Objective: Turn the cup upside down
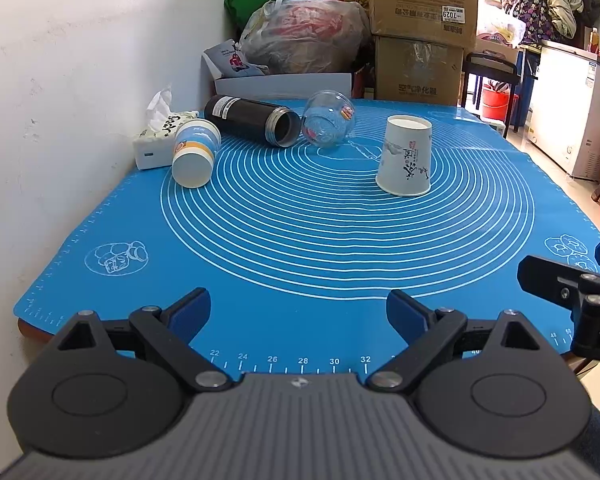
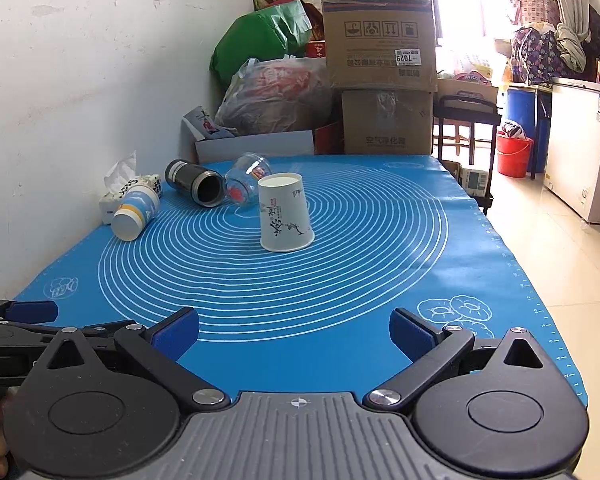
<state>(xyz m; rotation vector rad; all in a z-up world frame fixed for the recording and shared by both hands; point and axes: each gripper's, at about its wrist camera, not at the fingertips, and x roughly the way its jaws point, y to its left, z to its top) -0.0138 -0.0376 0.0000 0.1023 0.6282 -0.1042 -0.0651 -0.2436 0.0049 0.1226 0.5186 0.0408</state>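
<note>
Paper cup [image 1: 406, 156] stands rim-down mid-frame; glass jar [image 1: 328, 118], black flask [image 1: 252, 120] lie behind. Left gripper [image 1: 299, 316] and right gripper [image 2: 294, 334] jaws apart, empty.

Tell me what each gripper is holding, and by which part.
Nothing. The left gripper and right gripper are both open and empty, short of the paper cup.

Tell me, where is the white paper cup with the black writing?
The white paper cup stands upside down mid-mat, right of centre in the left wrist view, just in front of the clear plastic cup lying on its side.
</note>
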